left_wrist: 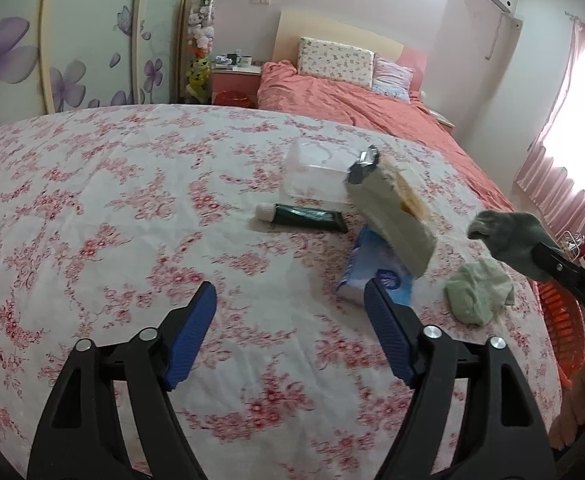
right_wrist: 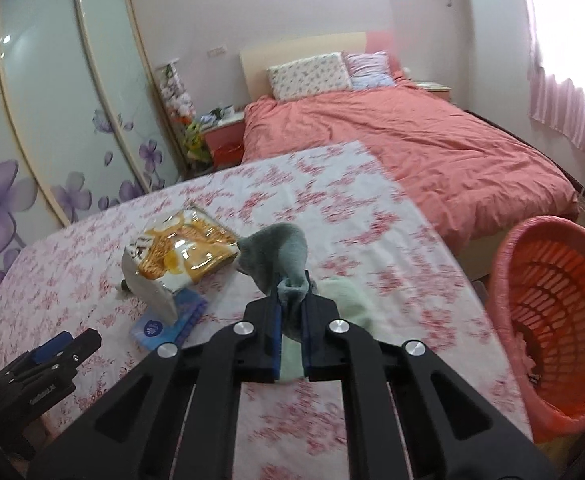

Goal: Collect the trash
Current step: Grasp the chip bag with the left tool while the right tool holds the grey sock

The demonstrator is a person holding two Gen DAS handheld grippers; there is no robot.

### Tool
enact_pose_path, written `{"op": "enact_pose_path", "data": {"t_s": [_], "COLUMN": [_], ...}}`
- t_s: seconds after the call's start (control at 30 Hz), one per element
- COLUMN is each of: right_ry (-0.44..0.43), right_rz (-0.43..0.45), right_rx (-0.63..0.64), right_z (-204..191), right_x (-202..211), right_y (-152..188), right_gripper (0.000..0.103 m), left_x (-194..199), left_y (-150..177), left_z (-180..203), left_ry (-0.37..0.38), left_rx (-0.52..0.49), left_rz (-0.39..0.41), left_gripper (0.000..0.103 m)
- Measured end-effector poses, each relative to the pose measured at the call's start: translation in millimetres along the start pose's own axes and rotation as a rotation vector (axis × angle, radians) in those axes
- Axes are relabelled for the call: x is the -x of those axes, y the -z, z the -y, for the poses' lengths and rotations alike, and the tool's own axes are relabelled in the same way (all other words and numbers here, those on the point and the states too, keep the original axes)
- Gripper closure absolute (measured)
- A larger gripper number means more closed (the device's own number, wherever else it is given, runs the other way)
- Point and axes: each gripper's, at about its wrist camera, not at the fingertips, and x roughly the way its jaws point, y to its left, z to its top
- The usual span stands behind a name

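Note:
My right gripper (right_wrist: pixel 291 305) is shut on a grey sock (right_wrist: pixel 278 256) and holds it above the flowered table; the sock also shows in the left wrist view (left_wrist: pixel 508 236). A pale green sock (left_wrist: pixel 478 294) lies under it, also seen in the right wrist view (right_wrist: pixel 346 300). A snack bag (left_wrist: pixel 392 212) leans on a blue tissue pack (left_wrist: pixel 376 276). A dark green tube (left_wrist: pixel 304 218) and a clear plastic box (left_wrist: pixel 312 172) lie behind. My left gripper (left_wrist: pixel 290 312) is open and empty, just short of the tissue pack.
An orange-red basket (right_wrist: pixel 552 312) stands at the table's right edge. A bed with a coral cover (right_wrist: pixel 432 148) lies beyond the table. A wardrobe with purple flowers (right_wrist: pixel 52 120) is on the left.

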Motion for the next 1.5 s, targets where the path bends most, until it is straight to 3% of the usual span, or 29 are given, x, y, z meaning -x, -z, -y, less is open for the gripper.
{"op": "enact_pose_path", "data": {"t_s": [0.1, 0.2, 0.37, 0.5, 0.7, 1.03, 1.1, 1.3, 1.5], "right_ry": [0.017, 0.022, 0.024, 0.02, 0.009, 0.005, 0.006, 0.005, 0.006], "right_rz": [0.01, 0.004, -0.008, -0.018, -0.042, -0.062, -0.063, -0.071, -0.076], "right_rx": [-0.013, -0.026, -0.033, -0.037, -0.044, -0.06, -0.062, -0.073, -0.077], "right_z": [12.0, 21.6, 29.6, 32.2, 35.8, 39.7, 39.9, 42.3, 43.9], "right_x": [8.2, 8.4, 7.3, 5.0, -1.3, -7.2, -7.2, -8.0, -7.9], "right_y": [0.5, 2.0, 5.9, 9.0, 13.8, 16.6, 16.5, 18.2, 19.4], "right_gripper": [0.095, 0.095, 0.095, 0.095, 0.095, 0.095, 0.095, 0.095, 0.094], "left_x": [0.2, -2.3, -15.6, -29.6, -50.5, -70.4, -71.1, -74.7, -70.7], "left_y": [-7.9, -20.6, -43.7, -50.4, -44.0, -34.5, -32.6, -30.1, -28.6], "left_z": [12.1, 25.4, 46.1, 64.6, 85.0, 90.2, 91.0, 92.6, 93.8], "left_ry": [0.011, 0.011, 0.017, 0.011, -0.067, -0.076, -0.075, -0.032, -0.003], "left_rx": [-0.012, -0.022, -0.037, -0.085, -0.218, -0.27, -0.277, -0.273, -0.27], "left_rz": [0.023, 0.055, 0.072, 0.047, 0.005, -0.054, -0.056, -0.079, -0.058], "left_gripper": [0.02, 0.009, 0.004, 0.003, 0.002, 0.003, 0.004, 0.031, 0.038]}}
